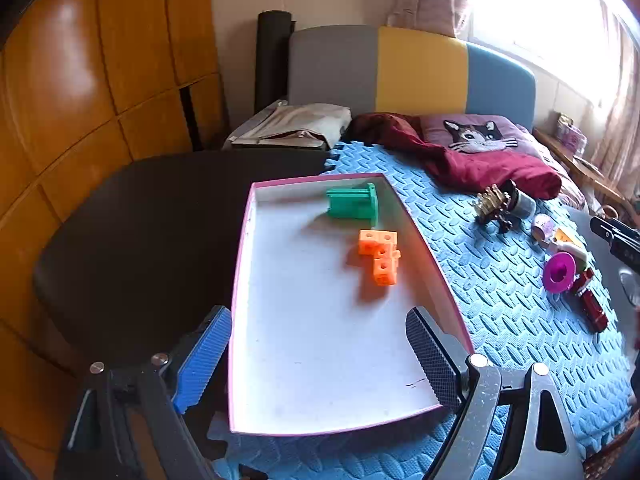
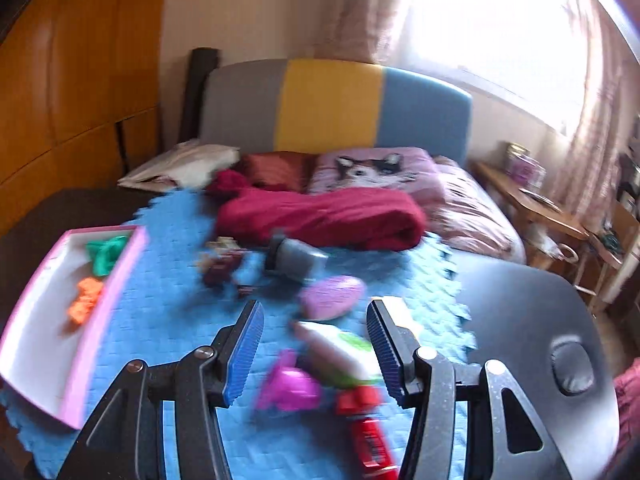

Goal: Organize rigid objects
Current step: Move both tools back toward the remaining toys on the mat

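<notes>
1. I am looking down on a blue foam mat (image 1: 500,288) laid over a dark table (image 1: 140,240), with a bed and its grey, yellow and blue headboard (image 1: 412,68) beyond.
2. A crumpled dark red cloth (image 1: 472,160) lies along the far edge of the mat.
3. A pink-rimmed tray (image 1: 240,280) with a white floor sits on the mat's left part, partly over the bare table.
4. My left gripper (image 1: 320,360) hangs over the tray's near end with its jaws spread wide and nothing between them: the blue finger is outside the left rim and the dark one is over the tray's right side.
5. My right gripper (image 2: 316,348) is over the loose pile on the right of the mat, jaws partly apart. That view is smeared, so I cannot tell whether the pads touch anything; a white and green piece (image 2: 340,352) shows between them.
6. In the tray, a green spool-like part (image 1: 354,204) lies near the far end.
7. An orange block cluster (image 1: 380,256) rests just nearer than it, close to the right wall.
8. Still on the mat, well apart from the tray: a grey cylinder (image 1: 520,200) beside a brown and gold toy (image 1: 492,204), then a magenta disc (image 1: 558,272) and a red toy truck (image 1: 592,304) nearest me.
</notes>
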Motion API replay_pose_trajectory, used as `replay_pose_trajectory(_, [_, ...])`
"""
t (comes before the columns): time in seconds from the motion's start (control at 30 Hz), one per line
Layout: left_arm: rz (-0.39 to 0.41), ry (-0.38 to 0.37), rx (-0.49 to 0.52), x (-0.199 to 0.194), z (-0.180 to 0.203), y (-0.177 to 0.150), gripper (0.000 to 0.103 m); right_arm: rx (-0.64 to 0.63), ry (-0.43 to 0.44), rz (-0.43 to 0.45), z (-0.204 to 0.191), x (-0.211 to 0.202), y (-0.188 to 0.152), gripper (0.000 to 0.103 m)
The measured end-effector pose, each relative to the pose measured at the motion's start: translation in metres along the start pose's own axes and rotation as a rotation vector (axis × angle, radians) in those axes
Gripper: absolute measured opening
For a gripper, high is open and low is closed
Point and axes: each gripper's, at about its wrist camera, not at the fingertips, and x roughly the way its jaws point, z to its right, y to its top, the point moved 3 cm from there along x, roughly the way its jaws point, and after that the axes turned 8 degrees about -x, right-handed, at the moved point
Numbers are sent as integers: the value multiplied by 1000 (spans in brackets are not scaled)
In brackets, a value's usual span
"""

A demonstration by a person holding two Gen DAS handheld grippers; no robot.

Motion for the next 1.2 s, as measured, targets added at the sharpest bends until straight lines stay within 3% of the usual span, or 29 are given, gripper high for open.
replay_pose_trajectory(0.1, [2, -19, 20, 0, 9, 4, 89, 119, -46, -35, 34, 13, -13, 54])
replay_pose_trajectory(0.23, [-2, -54, 46, 2, 29, 10, 89, 313, -30, -93, 70, 24, -27, 54])
replay_pose_trajectory(0.37, [-20, -91, 71, 9, 48, 15, 89, 380, -11, -104, 83, 25, -31, 54])
replay_pose_trajectory(0.63, [-24, -157, 155, 30, 107, 33, 89, 381, 10, -104, 78, 23, -31, 55])
replay_pose_trajectory(1.2, [-111, -231, 268, 137, 214, 66, 93, 379, 69, -109, 73, 26, -27, 55])
